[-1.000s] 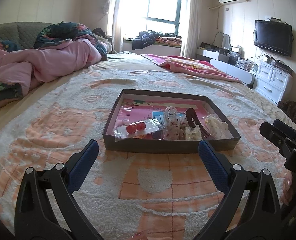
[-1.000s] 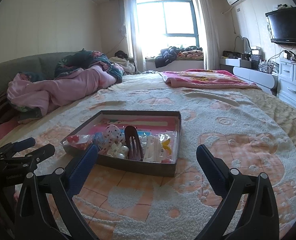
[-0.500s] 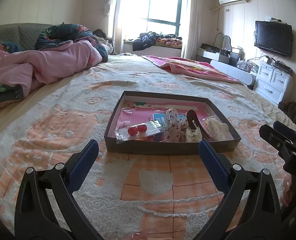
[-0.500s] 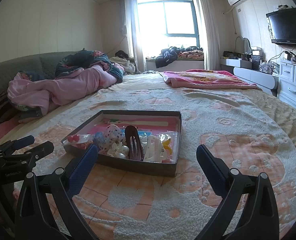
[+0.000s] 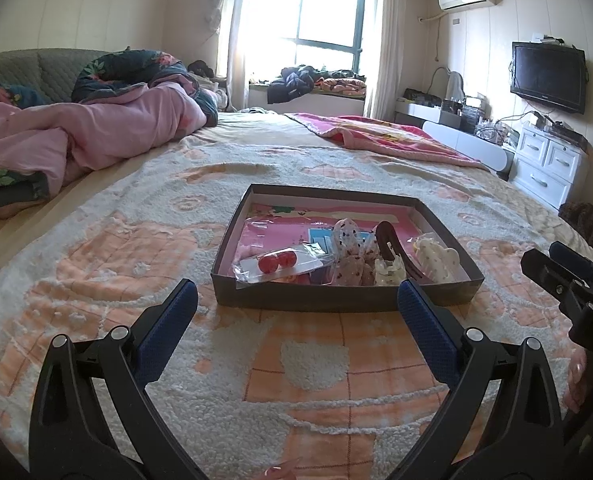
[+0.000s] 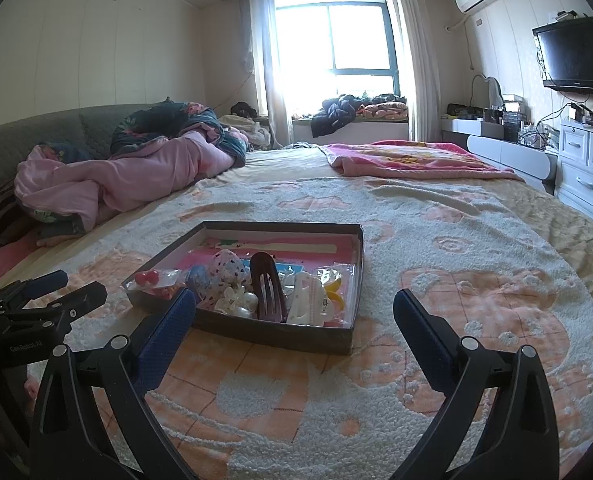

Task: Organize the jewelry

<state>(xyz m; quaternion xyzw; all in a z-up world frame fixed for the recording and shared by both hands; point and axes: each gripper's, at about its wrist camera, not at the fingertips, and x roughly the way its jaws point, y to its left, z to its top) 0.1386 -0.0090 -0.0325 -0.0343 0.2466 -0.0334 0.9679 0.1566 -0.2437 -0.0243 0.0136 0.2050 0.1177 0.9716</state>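
A shallow dark box [image 5: 336,300] [image 6: 280,338] with a pink floor sits on the bed. Inside lie a clear bag with red round earrings [image 5: 276,262] [image 6: 146,278], a spotted fabric piece [image 5: 346,236] [image 6: 226,266], a dark brown hair claw [image 5: 392,242] [image 6: 268,284], white clips [image 5: 436,258] [image 6: 306,298] and a pearl piece [image 6: 238,300]. My left gripper [image 5: 296,304] is open and empty, just short of the box's near wall. My right gripper [image 6: 294,308] is open and empty, at the box's near right corner.
The bed has a fuzzy cream and orange blanket [image 5: 304,364]. Pink bedding [image 5: 96,140] is piled at the far left, a pink blanket [image 5: 388,136] at the far right. White drawers [image 5: 548,168] and a TV [image 5: 548,76] stand along the right wall.
Both grippers have stayed almost still. The left wrist view has tilted slightly, so the box sits a touch lower and further off.
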